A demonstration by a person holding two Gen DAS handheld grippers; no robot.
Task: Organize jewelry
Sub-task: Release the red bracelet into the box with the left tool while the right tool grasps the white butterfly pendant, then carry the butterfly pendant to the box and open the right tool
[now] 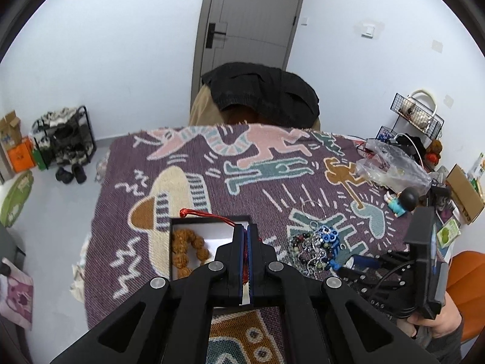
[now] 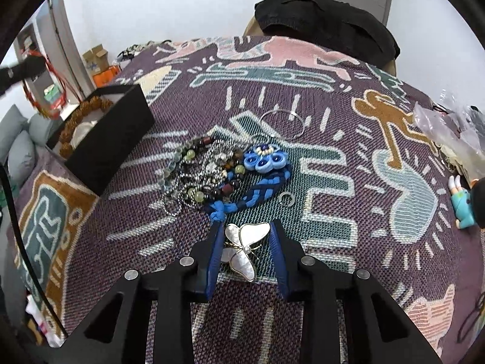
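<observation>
- The left gripper (image 1: 245, 230) is seen with its jaws pressed together on a red cord (image 1: 209, 214); the cord is pinched between the blue pads and trails out toward 10 o'clock, ending in a small red knot.
- Directly beneath and ahead of that gripper, an open black box (image 1: 178, 221) with a pale lining is placed on the patterned blanket (image 1: 257, 182); a string of brown knobbly beads (image 1: 185, 251) is coiled inside it, at about 9 o'clock from the fingertips.
- The right gripper (image 2: 245, 236) is held low over the blanket with its jaws apart. No earlier picture is given, so only their present gap is told.
- A white butterfly brooch (image 2: 242, 248) with a gold rim is found lying on the blanket between the two blue pads; the left pad looks to be at its wing edge, while the right pad stands clear of it.
- At 12 o'clock from the brooch, a tangled heap of bead bracelets (image 2: 200, 176) is gathered, touching a blue braided cord with a fabric flower (image 2: 263, 160).
- A thin silver bangle (image 2: 282, 124) is laid just beyond the flower, and a small metal ring (image 2: 287, 199) at 1 o'clock from the brooch.
- A toy figure (image 2: 460, 206) is seen at 3 o'clock, near the blanket's edge.
</observation>
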